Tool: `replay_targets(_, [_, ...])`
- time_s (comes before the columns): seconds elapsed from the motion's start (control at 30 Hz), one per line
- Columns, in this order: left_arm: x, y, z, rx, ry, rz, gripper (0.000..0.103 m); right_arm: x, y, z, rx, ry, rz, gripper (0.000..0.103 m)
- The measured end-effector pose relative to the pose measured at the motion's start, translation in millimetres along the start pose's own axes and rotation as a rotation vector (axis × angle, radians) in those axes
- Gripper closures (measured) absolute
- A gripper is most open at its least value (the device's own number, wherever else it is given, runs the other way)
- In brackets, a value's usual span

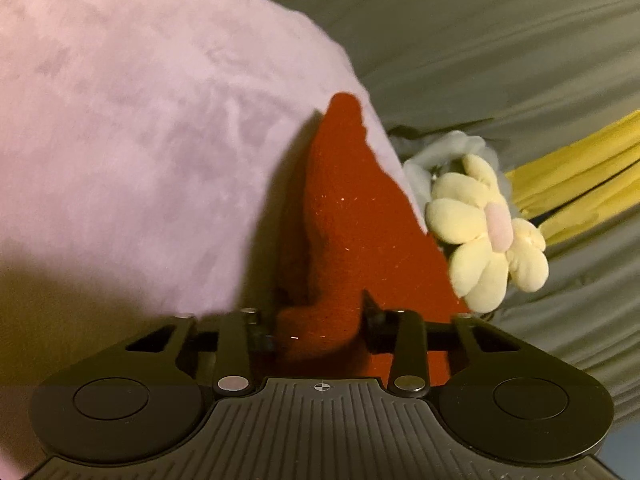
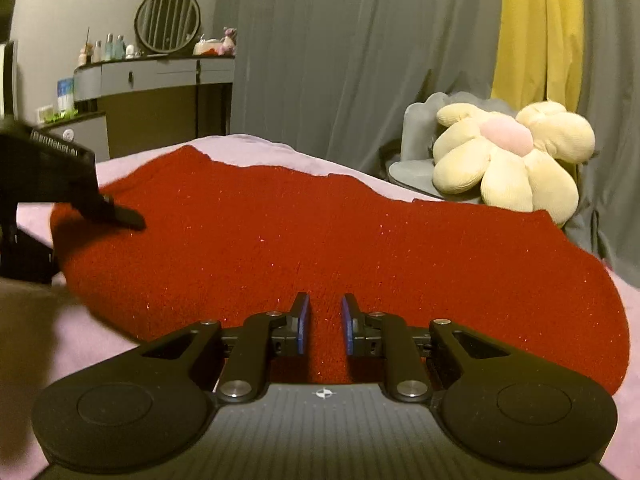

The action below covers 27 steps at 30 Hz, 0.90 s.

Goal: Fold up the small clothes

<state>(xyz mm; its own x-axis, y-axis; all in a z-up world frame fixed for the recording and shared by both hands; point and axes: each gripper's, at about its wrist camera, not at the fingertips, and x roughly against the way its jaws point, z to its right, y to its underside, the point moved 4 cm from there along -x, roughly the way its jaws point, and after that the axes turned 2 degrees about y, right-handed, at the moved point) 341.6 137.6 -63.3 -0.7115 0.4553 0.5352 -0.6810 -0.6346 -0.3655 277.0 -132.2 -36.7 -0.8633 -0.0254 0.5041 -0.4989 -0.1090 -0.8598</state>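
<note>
Pink, velvety bedding (image 2: 248,148) is carrying a fuzzy red knit garment (image 2: 320,240), spreading flat. At nine o'clock the left gripper (image 2: 120,216) is pinching a bunched edge, fingertips buried. At six o'clock the right gripper (image 2: 325,320) is standing narrowly apart over the knit, its grip unclear.

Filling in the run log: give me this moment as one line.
stage: gripping | left gripper: closed on red knit garment edge | right gripper: narrow gap over near hem, grip unclear | surface: pink blanket

Both wrist views low, close, sharing red garment (image 2: 280,240), flower cushion (image 2: 512,152)
</note>
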Motion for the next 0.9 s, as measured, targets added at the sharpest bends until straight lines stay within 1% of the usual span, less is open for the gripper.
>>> replay_targets(0.07, [1,-2,1,-0.002,0.006,0.001,0.071,3,-3,1,-0.021,0.004,0.018,0.091])
replay_targets(0.13, [3,-3,2,-0.001,0.014,0.002,0.072,2,-2,1,-0.022,0.017,0.022,0.092])
replay_targets(0.2, [5,-4,3,0.005,0.025,0.004,0.073,-1,2,0,-0.005,0.028,0.007,0.092])
replay_targets(0.27, [6,-5,8,0.004,0.040,0.002,0.075,-12,13,-2,0.008,0.028,-0.034,0.091])
replay_targets(0.37, [10,-5,26,-0.060,0.043,0.012,0.075,-15,18,-7,0.059,0.021,-0.032,0.089])
replay_targets(0.47, [17,-6,52,-0.148,0.059,0.019,0.076,-2,12,7,-0.020,-0.044,-0.010,0.090])
replay_targets(0.5, [19,-6,62,-0.179,0.067,0.023,0.076,4,6,15,-0.054,-0.056,-0.005,0.090])
replay_targets(0.53, [21,-5,72,-0.211,0.072,0.026,0.077,10,0,24,-0.080,-0.049,0.007,0.090])
replay_targets(0.6, [22,1,97,-0.288,0.084,0.024,0.077,22,-12,47,-0.125,0.019,0.050,0.090])
replay_targets(0.67, [18,12,125,-0.374,0.099,0.019,0.077,30,-19,76,-0.175,0.110,0.063,0.089])
replay_targets(0.8, [-3,46,177,-0.515,0.155,-0.013,0.077,36,-19,127,-0.216,0.276,0.047,0.089])
replay_targets(0.9, [-31,78,204,-0.569,0.186,-0.056,0.078,36,-12,155,-0.264,0.338,0.019,0.088])
